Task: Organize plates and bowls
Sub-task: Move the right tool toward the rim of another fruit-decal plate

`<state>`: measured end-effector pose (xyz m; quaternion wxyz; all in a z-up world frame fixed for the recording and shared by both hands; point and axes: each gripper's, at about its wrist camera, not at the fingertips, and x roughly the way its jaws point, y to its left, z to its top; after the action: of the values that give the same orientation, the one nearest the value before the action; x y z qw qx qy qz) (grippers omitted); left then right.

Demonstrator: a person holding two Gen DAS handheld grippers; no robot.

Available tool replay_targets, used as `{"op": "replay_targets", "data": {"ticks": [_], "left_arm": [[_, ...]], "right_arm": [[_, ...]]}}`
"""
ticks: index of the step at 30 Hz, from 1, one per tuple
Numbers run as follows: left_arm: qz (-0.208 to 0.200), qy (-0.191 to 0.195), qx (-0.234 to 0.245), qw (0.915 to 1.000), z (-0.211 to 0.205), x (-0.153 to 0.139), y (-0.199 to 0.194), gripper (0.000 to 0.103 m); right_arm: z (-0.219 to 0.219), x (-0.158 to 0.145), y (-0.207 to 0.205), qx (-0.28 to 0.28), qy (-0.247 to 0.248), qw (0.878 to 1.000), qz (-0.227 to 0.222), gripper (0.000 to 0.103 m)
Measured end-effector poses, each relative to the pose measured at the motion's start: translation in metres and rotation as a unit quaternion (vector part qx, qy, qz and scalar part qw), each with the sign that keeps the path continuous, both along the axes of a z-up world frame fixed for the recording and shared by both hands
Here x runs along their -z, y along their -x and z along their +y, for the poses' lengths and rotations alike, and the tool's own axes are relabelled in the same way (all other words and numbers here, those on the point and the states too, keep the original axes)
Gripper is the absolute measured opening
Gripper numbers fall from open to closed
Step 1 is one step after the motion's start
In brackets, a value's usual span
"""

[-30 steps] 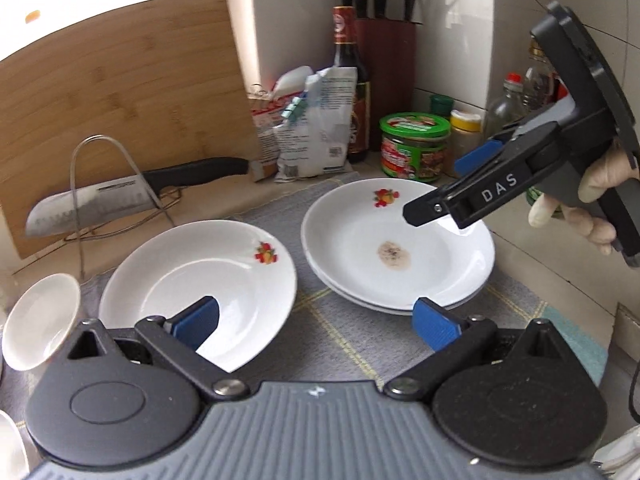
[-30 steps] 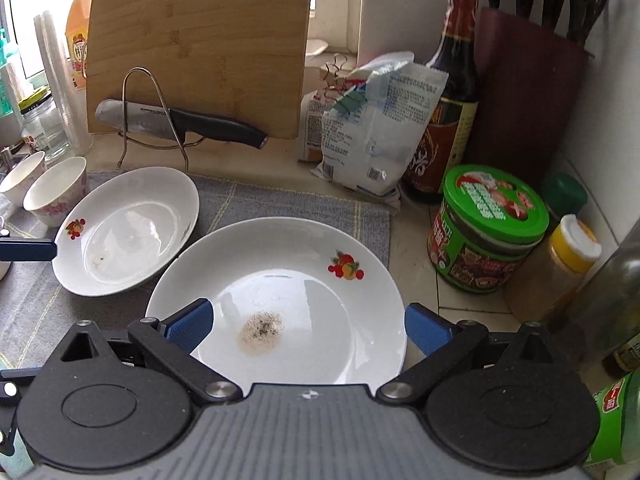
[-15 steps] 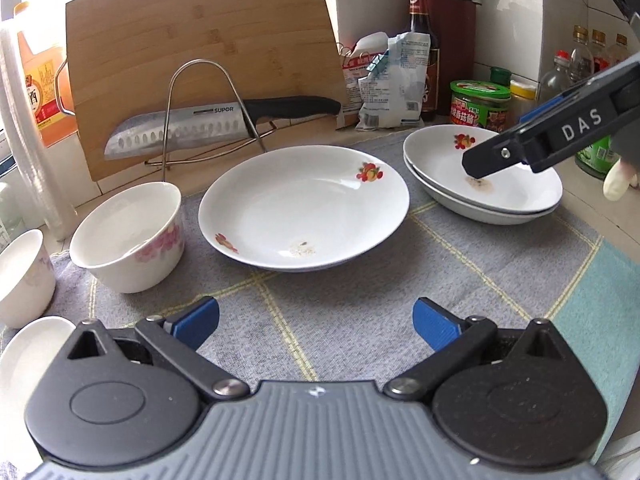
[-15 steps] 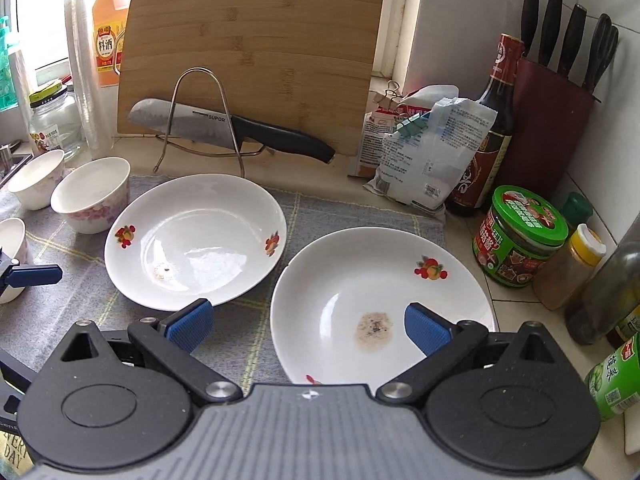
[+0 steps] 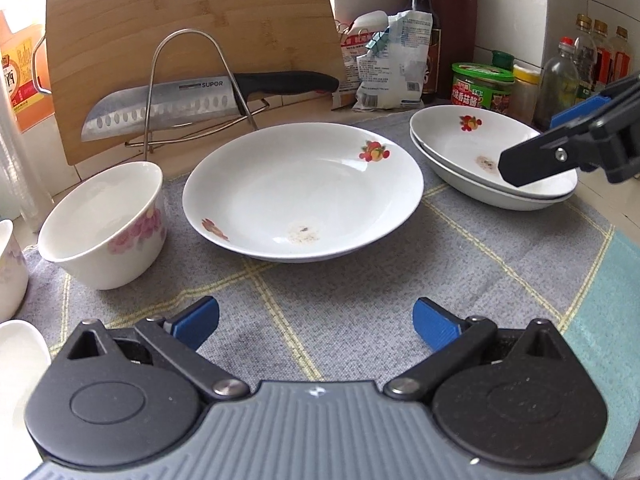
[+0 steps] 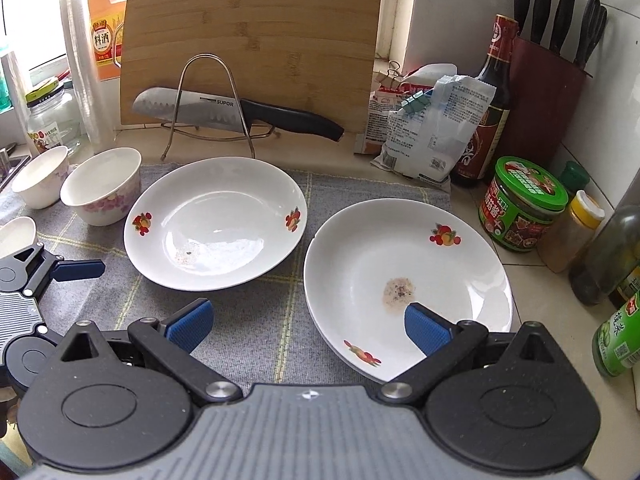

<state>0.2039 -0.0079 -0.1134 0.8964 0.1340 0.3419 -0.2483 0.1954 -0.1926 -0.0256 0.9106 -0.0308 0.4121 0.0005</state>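
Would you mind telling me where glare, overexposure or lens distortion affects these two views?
Left wrist view: fisheye bends the cutting board edges, and the far left edge is blown out white. Right wrist view: window light overexposes the top left corner, a soft sheen lies on the single plate, and the knife block leans with the distortion.

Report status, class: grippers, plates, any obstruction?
Left gripper open, empty. Right gripper open, empty, by the stack. Single plate on the mat. Nothing between them.
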Motion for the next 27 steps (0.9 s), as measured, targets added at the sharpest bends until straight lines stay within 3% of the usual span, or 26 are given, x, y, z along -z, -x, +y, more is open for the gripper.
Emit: {"op": "replay_targets", "data": {"ticks": [4,9,22,27], "left_arm": [[0.004,-0.005,-0.027,0.9996,-0.005,0.005,-0.006,0.102],[0.02,0.016,-0.054,0.9982,-0.006,0.008,-0.014,0.102],[0.005,0.024,-0.079,0.9966,-0.014,0.011,-0.024,0.103],[0.002,0.027,-0.083,0.9962,-0.015,0.012,-0.028,0.103]], "right_arm": [[-0.003,0.006,-0.015,-0.024,-0.017,1.0,0.009,0.103],[-0.004,0.011,-0.033,-0.054,-0.025,0.998,0.018,0.103],[-0.002,0.016,-0.1,-0.153,-0.038,0.986,0.055,0.103],[0.004,0.02,-0.128,-0.181,-0.021,0.981,0.067,0.103]]}}
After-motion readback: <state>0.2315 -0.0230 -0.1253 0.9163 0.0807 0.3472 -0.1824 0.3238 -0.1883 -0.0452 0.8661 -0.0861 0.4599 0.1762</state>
